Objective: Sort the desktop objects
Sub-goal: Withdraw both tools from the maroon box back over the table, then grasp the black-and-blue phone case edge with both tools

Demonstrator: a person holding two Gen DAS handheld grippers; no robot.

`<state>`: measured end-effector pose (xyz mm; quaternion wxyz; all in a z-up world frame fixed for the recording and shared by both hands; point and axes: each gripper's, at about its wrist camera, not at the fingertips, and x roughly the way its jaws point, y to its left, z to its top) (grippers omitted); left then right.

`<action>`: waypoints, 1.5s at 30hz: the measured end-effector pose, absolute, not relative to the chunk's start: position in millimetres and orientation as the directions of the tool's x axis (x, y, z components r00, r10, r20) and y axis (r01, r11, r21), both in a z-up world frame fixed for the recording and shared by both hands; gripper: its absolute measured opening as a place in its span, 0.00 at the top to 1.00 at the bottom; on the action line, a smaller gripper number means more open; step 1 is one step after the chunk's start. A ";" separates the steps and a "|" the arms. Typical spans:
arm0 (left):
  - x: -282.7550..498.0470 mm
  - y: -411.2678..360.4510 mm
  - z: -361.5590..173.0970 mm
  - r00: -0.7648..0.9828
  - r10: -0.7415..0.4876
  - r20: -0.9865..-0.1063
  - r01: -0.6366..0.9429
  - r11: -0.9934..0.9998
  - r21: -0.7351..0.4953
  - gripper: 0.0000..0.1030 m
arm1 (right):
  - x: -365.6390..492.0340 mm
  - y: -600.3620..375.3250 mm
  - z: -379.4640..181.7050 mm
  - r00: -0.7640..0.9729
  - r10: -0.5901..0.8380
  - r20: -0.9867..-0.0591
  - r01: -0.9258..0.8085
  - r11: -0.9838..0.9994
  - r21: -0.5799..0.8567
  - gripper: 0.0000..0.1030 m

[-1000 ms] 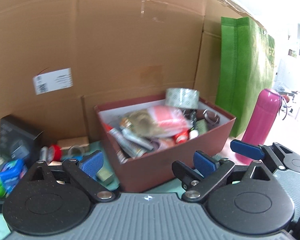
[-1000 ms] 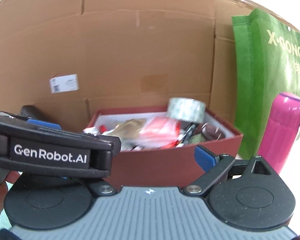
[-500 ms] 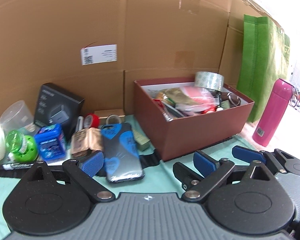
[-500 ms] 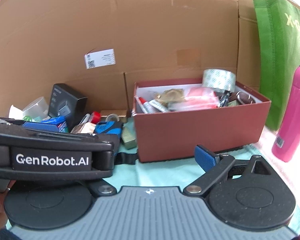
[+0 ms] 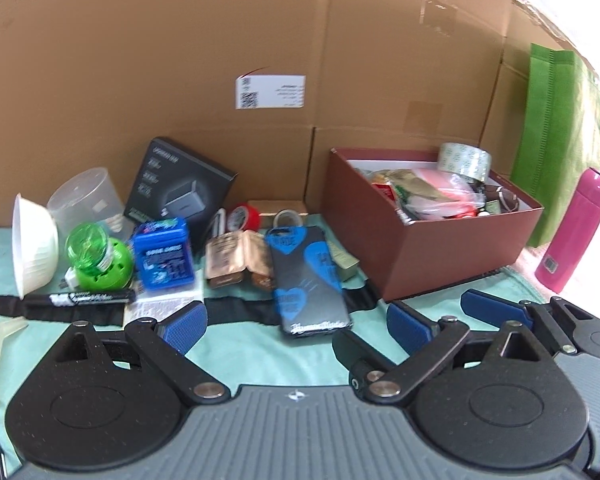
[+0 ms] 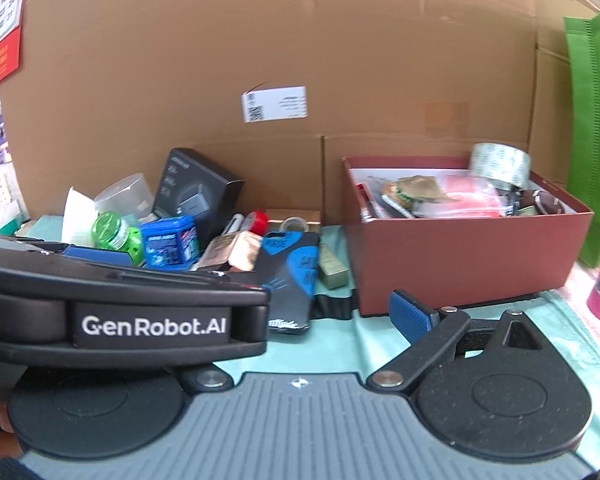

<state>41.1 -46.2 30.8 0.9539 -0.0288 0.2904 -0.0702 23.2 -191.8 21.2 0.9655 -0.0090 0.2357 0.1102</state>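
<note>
A dark red box (image 5: 452,256) packed with packets and tubes stands at the right, and a clear tape roll (image 5: 465,161) rests on its far corner. Left of it lie a black phone case with blue hearts (image 5: 306,280), brown sachets (image 5: 236,260), a blue box (image 5: 164,254), a green round container (image 5: 98,256) and a black marker (image 5: 80,298). My left gripper (image 5: 296,324) hangs open above the teal cloth in front of the case, holding nothing. My right gripper (image 6: 300,316) is open beside it; its left finger is hidden behind the left gripper's body (image 6: 152,324).
A cardboard wall (image 5: 300,40) closes the back. A black carton (image 5: 178,188), clear cup (image 5: 86,196), white bowl (image 5: 34,248) and red tape roll (image 5: 246,216) crowd the back left. A pink bottle (image 5: 576,232) and green bag (image 5: 556,128) stand right of the box.
Both grippers have drawn back from the red box and swung left. The box now sits smaller at the right, and the loose desk items have come into view.
</note>
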 end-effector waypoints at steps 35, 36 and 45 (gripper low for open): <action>111.8 0.2 -9.1 0.702 -0.318 -0.638 0.196 0.946 -0.257 0.23 | 75.1 -150.4 -31.5 0.827 0.189 -0.529 -0.248 0.968 -0.042 0.09; 118.8 -2.6 -11.8 0.689 -0.325 -0.648 0.198 0.944 -0.263 0.26 | 78.1 -152.2 -33.1 0.826 0.196 -0.529 -0.248 0.968 -0.029 0.09; 159.9 -22.5 -29.6 0.621 -0.335 -0.709 0.209 0.942 -0.262 0.40 | 110.4 -157.8 -46.2 0.804 0.214 -0.555 -0.225 0.973 0.048 0.09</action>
